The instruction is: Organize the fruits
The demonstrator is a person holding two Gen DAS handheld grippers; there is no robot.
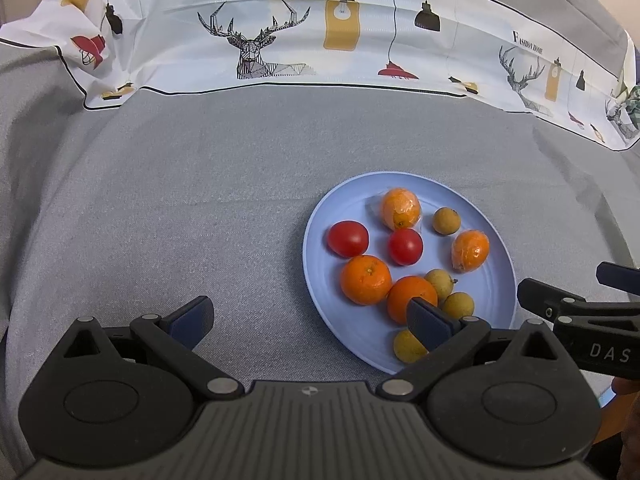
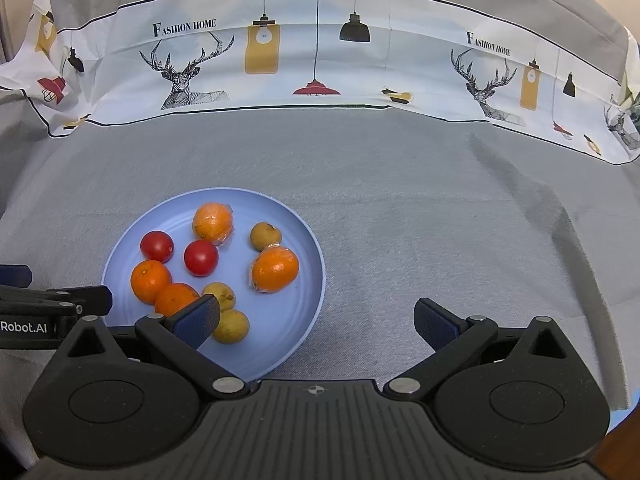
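Observation:
A light blue plate (image 1: 496,280) (image 2: 308,264) on grey cloth holds two red tomatoes (image 1: 348,238) (image 2: 157,246), several oranges (image 1: 365,280) (image 2: 150,281), two of them in clear wrap (image 1: 400,208) (image 2: 275,269), and several small yellow-brown fruits (image 1: 446,220) (image 2: 265,235). My left gripper (image 1: 310,322) is open and empty, its right finger over the plate's near edge. My right gripper (image 2: 318,322) is open and empty, its left finger over the plate's near right side. Each gripper shows at the edge of the other's view (image 1: 576,300) (image 2: 48,300).
A white printed cloth (image 1: 280,40) (image 2: 320,60) with deer and lamps lies along the back of the grey-covered surface (image 1: 180,200) (image 2: 460,220). Grey cloth rises behind it.

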